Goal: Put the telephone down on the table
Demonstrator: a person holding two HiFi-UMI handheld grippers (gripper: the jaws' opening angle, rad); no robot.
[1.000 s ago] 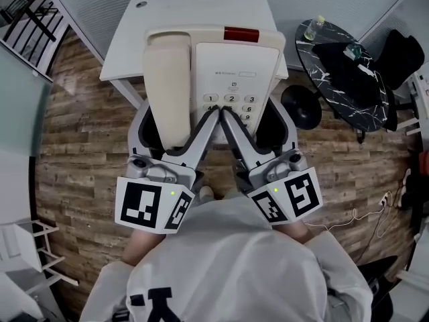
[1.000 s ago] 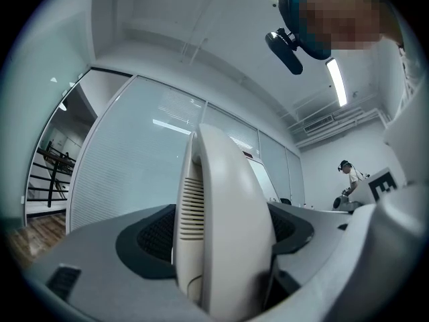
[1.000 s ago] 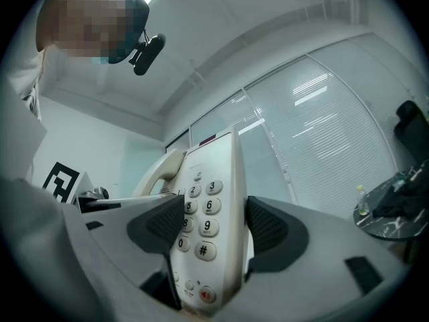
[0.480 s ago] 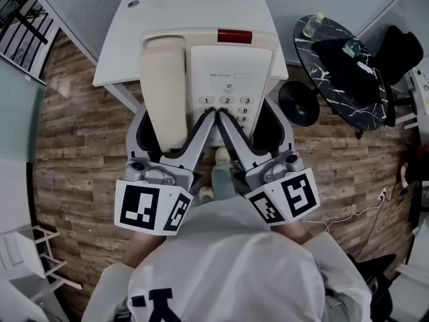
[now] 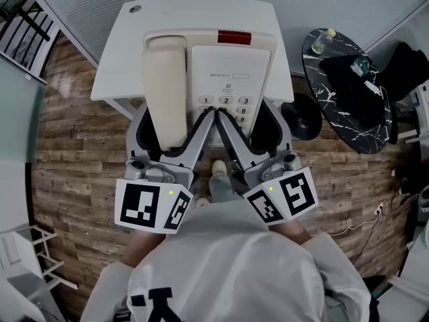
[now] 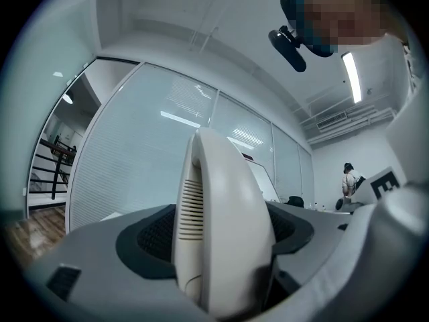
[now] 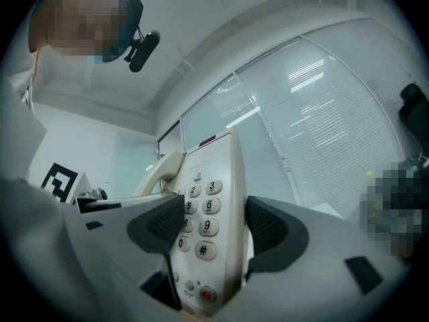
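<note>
A cream telephone [image 5: 231,66] with a red strip at its top edge is held in the air over a white table [image 5: 194,12]. Its handset [image 5: 164,92] rests in the cradle on the left. My left gripper [image 5: 175,129] is shut on the telephone's handset side; in the left gripper view the handset [image 6: 221,233] fills the gap between the pads. My right gripper [image 5: 251,123] is shut on the keypad side, and its pads clamp the body [image 7: 208,227] over the number keys. The phone's underside is hidden.
A round black marble table [image 5: 348,92] at the right carries a bottle [image 5: 325,39] and dark clothing. A black round base [image 5: 301,109] stands beside the white table. Wooden floor lies below, a stair railing [image 5: 20,12] at top left, a white rack [image 5: 27,274] at bottom left.
The telephone and both grippers have shifted slightly against the white table below. Both grips are unchanged. A shoe now shows between the grippers.
</note>
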